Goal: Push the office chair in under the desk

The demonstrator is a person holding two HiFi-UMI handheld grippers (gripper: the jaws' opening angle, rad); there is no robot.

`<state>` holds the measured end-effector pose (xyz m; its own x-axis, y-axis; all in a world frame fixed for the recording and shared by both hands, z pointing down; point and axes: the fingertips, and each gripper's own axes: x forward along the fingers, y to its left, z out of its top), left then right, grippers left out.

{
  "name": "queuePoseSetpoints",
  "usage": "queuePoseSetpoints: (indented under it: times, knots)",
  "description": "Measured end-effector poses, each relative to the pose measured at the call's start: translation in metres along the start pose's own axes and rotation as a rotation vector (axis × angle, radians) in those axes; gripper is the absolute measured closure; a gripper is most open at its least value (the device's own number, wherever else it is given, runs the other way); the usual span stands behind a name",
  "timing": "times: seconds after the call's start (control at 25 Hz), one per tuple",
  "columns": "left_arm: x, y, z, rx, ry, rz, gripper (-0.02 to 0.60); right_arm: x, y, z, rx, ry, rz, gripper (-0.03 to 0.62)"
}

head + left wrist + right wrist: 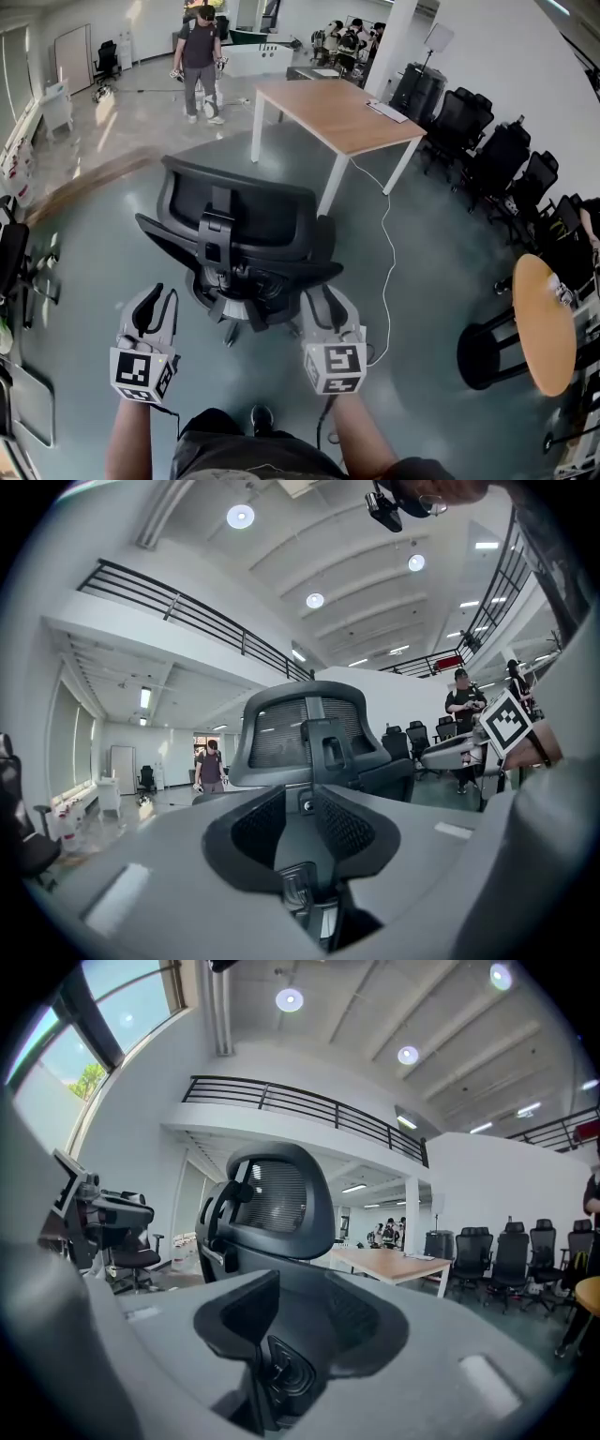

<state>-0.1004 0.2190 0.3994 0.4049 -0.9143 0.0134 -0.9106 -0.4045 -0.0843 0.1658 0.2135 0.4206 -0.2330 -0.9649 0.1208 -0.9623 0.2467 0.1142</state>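
A black mesh-backed office chair [239, 234] stands on the grey floor with its back toward me. Beyond it is the wooden desk [337, 112] on white legs. My left gripper [157, 302] is behind the chair's left side, a short way off, with its jaws apart and nothing in them. My right gripper [317, 298] is low, close behind the chair's right side, also open and empty. The left gripper view looks between the left gripper's [305, 803] pads at the chair back [281, 728]. In the right gripper view, the right gripper [295, 1307] faces the chair [277, 1199], with the desk [394, 1262] to its right.
A white cable [387, 253] runs across the floor right of the chair. A round wooden table [544, 323] and a black stool [483, 352] stand at the right. A row of black chairs [487, 150] lines the right wall. A person [200, 56] stands far back.
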Motion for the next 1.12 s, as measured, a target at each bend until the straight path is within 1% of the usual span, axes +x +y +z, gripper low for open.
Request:
queuePoseSetpoints:
  times: [0.12, 0.24, 0.32, 0.48, 0.6, 0.68, 0.76, 0.92, 1.04, 1.12]
  knots:
    - [0.013, 0.016, 0.006, -0.011, -0.016, -0.015, 0.456, 0.009, 0.000, 0.015, 0.025, -0.024, -0.019, 0.457]
    - [0.030, 0.036, 0.010, -0.015, -0.026, -0.026, 0.441, 0.022, -0.006, 0.029, 0.047, -0.034, -0.086, 0.457]
    - [0.041, 0.049, 0.011, -0.003, -0.021, -0.040, 0.428, 0.029, -0.011, 0.035, 0.066, -0.029, -0.127, 0.457]
    - [0.071, 0.079, 0.029, 0.016, -0.038, -0.055, 0.397, 0.051, -0.020, 0.057, 0.065, -0.035, -0.163, 0.417]
    - [0.095, 0.097, 0.044, 0.020, -0.046, -0.078, 0.352, 0.068, -0.025, 0.076, 0.063, -0.029, -0.165, 0.393]
    - [0.112, 0.104, 0.049, 0.029, -0.035, -0.101, 0.309, 0.079, -0.025, 0.080, 0.061, 0.009, -0.151, 0.385]
    - [0.128, 0.107, 0.050, 0.035, -0.021, -0.122, 0.285, 0.088, -0.025, 0.080, 0.055, 0.044, -0.141, 0.382]
    - [0.152, 0.108, 0.046, 0.034, 0.012, -0.176, 0.270, 0.098, -0.032, 0.077, 0.070, 0.070, -0.159, 0.381]
    - [0.166, 0.100, 0.035, 0.055, 0.059, -0.232, 0.233, 0.101, -0.036, 0.074, 0.091, 0.080, -0.161, 0.365]
    - [0.171, 0.100, 0.030, 0.068, 0.071, -0.242, 0.218, 0.104, -0.036, 0.071, 0.100, 0.086, -0.149, 0.364]
